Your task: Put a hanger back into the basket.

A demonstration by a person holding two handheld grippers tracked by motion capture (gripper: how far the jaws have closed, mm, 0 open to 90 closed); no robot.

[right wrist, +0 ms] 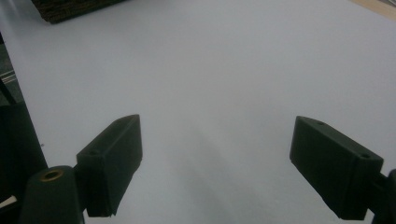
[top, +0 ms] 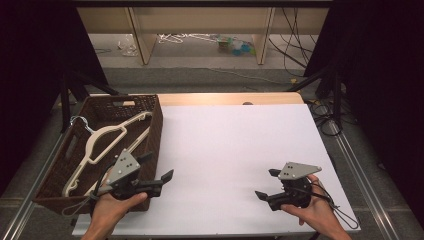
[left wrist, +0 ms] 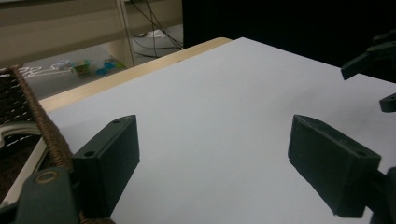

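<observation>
L gripper (top: 159,172) is hovering w/ jaws spread wide, nothing between them, right at the near-right corner of the wicker basket (top: 150,131). R gripper (top: 266,186) is sitting well apart over the bare white surface (top: 230,145), also released and empty.

Thing in hand looks like the cream hanger (top: 102,141), lying in the basket just to the L gripper's left and a bit ahead of it. Its long axis is running diagonally: near end down by the L hand (top: 114,207), far end up toward the basket's far-right corner, hook end off to the far left. In the left gripper view a pale bit of the hanger (left wrist: 18,133) is peeking past the basket rim (left wrist: 39,119), left of the left-hand jaw.

Judging by this, L gripper is much nearer; R would be crossing the whole surface. L jaws are pointing rightward, away from the basket, so it'd probably need turning left and dipping over the rim, closing across the hanger's arm.
</observation>
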